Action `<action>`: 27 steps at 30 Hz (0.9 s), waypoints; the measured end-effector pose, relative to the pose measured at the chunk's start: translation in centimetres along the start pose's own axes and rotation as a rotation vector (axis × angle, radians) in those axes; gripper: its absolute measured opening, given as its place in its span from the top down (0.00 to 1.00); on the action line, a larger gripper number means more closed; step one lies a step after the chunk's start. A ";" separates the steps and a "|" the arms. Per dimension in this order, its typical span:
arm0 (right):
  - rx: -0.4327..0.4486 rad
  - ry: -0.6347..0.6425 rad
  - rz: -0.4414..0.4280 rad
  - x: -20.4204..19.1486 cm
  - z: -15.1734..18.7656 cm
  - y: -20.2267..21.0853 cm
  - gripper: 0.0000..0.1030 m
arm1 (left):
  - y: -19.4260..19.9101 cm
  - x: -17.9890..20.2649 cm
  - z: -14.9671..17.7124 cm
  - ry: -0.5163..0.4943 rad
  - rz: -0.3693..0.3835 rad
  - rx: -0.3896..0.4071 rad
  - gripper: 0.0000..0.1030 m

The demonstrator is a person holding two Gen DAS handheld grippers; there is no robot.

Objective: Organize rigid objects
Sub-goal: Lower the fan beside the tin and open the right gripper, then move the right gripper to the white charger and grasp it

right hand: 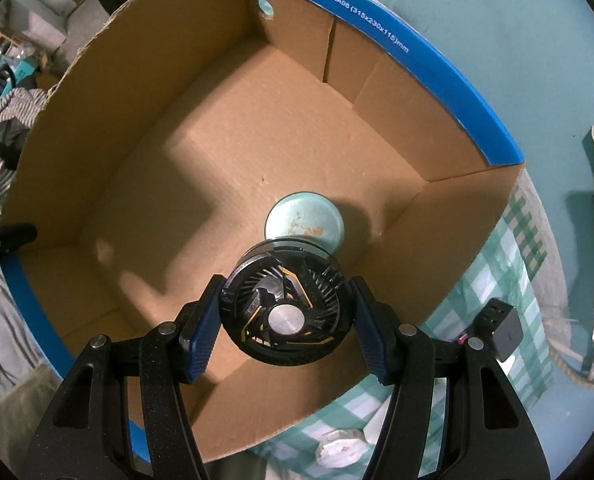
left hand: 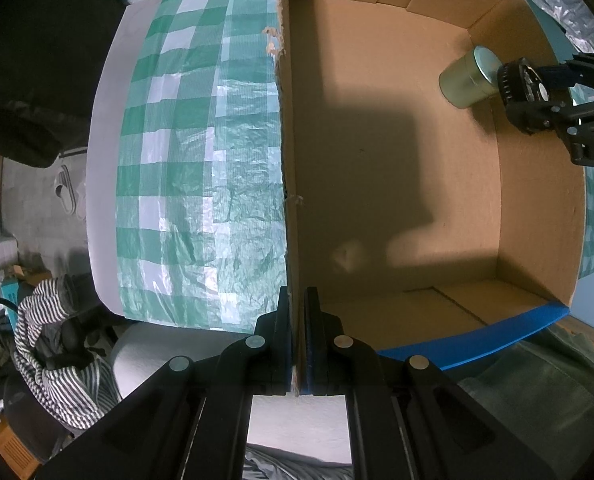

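- Left gripper [left hand: 297, 340]: jaws closed on the torn wall of the box [left hand: 285, 120], one finger on each side of the cardboard
- Right gripper [right hand: 287, 320]: jaws part-way apart, pads pressed on both sides of a round black fan [right hand: 285, 308]; fan held above the box floor, inside the walls
- Can [right hand: 304, 222]: upright on the box floor, just beyond the fan, near a corner
- Cloth [left hand: 185, 160]: green-and-white check, under and beside the box
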State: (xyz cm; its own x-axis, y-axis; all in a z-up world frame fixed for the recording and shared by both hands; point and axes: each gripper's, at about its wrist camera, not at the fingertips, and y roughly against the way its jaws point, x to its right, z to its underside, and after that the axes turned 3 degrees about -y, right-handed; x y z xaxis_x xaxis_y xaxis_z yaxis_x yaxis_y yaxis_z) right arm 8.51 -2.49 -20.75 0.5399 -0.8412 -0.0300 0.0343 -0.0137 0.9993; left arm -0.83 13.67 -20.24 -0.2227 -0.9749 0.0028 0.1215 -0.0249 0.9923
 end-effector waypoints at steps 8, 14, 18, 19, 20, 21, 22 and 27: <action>0.023 -0.023 -0.004 0.1 0.1 0.2 0.38 | 0.0 0.1 0.0 -0.005 0.000 0.000 0.95; 0.055 -0.040 -0.020 0.5 0.2 1.8 0.32 | 0.1 0.2 0.0 -0.010 -0.003 0.001 0.95; 0.090 -0.060 -0.037 0.9 0.5 3.5 0.32 | 0.1 0.3 -0.1 -0.012 -0.003 0.002 0.95; 0.099 -0.066 -0.040 1.1 0.6 4.1 0.32 | 0.1 0.2 -0.1 -0.012 -0.002 0.002 0.95; 0.104 -0.069 -0.041 1.3 0.8 4.6 0.32 | 0.1 0.3 -0.1 -0.012 -0.002 0.002 0.95; 0.109 -0.072 -0.039 1.5 1.0 4.9 0.32 | 0.1 0.3 -0.1 -0.012 -0.002 0.002 0.95; 0.114 -0.076 -0.037 1.7 1.2 5.4 0.32 | 0.1 0.3 -0.1 -0.011 -0.002 0.002 0.95; 0.137 -0.106 -0.044 2.6 2.3 6.7 0.32 | 0.1 0.3 -0.1 -0.012 -0.002 0.000 0.95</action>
State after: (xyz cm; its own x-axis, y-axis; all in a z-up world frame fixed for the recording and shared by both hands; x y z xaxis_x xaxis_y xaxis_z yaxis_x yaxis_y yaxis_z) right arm 8.24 -5.98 -14.08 0.4484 -0.8904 -0.0782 -0.0632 -0.1189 0.9909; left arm -0.74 13.37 -20.17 -0.2344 -0.9721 0.0025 0.1210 -0.0266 0.9923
